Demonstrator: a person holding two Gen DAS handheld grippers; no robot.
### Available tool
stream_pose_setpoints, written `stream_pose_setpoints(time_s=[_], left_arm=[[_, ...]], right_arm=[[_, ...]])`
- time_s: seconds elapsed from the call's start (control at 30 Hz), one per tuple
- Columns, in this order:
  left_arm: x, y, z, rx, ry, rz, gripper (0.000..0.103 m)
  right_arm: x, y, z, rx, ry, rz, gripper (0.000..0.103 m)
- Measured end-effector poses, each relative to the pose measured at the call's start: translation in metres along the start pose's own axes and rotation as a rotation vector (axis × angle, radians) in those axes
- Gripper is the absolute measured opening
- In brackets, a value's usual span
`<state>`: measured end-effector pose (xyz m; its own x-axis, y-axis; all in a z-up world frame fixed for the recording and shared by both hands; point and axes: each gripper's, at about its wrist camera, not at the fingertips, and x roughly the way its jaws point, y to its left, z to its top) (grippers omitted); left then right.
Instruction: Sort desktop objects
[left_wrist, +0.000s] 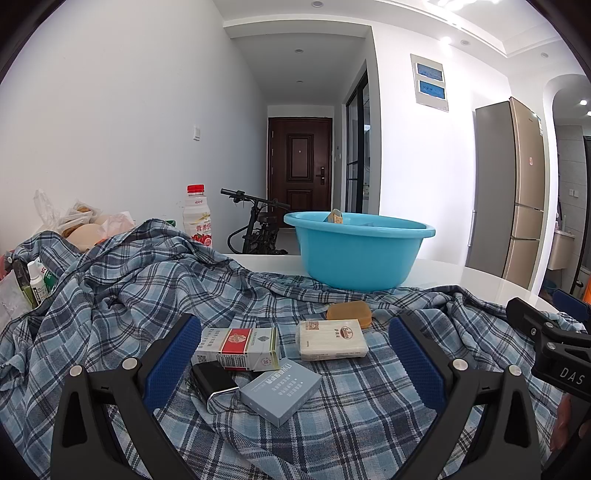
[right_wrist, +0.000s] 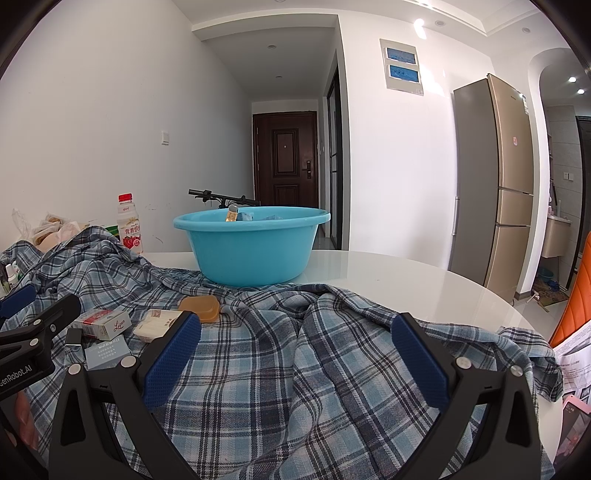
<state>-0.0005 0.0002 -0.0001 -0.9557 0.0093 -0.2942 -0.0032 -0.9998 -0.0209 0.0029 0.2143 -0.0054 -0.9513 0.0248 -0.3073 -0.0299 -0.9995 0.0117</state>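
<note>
A blue plaid shirt (left_wrist: 122, 295) is spread over the white table (right_wrist: 406, 273). On the shirt lie a red-and-white box (left_wrist: 240, 347), a cream packet (left_wrist: 332, 339), a grey-blue box (left_wrist: 280, 387), a black lighter (left_wrist: 212, 378) and an amber soap bar (left_wrist: 349, 312). My left gripper (left_wrist: 295, 365) hovers open just above these, touching none. A turquoise basin (left_wrist: 356, 251) with small items inside stands at the far edge. My right gripper (right_wrist: 295, 354) is open over bare shirt cloth (right_wrist: 332, 369), right of the boxes; the soap bar (right_wrist: 199, 308) lies beyond its left finger.
A red-capped drink bottle (left_wrist: 197, 218) stands at the back left beside bagged food (left_wrist: 85, 225) and small bottles (left_wrist: 35, 284). Papers (right_wrist: 576, 354) and a phone (right_wrist: 572, 424) lie at the right edge near an orange chair (right_wrist: 576, 295). A bicycle and fridge stand beyond.
</note>
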Motion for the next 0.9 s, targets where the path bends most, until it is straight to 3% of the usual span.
stream_pose_setpoints(time_s=[0.9], left_arm=[[0.0000, 0.0000, 0.0000, -0.001, 0.001, 0.000, 0.103]], right_arm=[[0.0014, 0.0029, 0.0006, 0.001, 0.001, 0.000, 0.103]])
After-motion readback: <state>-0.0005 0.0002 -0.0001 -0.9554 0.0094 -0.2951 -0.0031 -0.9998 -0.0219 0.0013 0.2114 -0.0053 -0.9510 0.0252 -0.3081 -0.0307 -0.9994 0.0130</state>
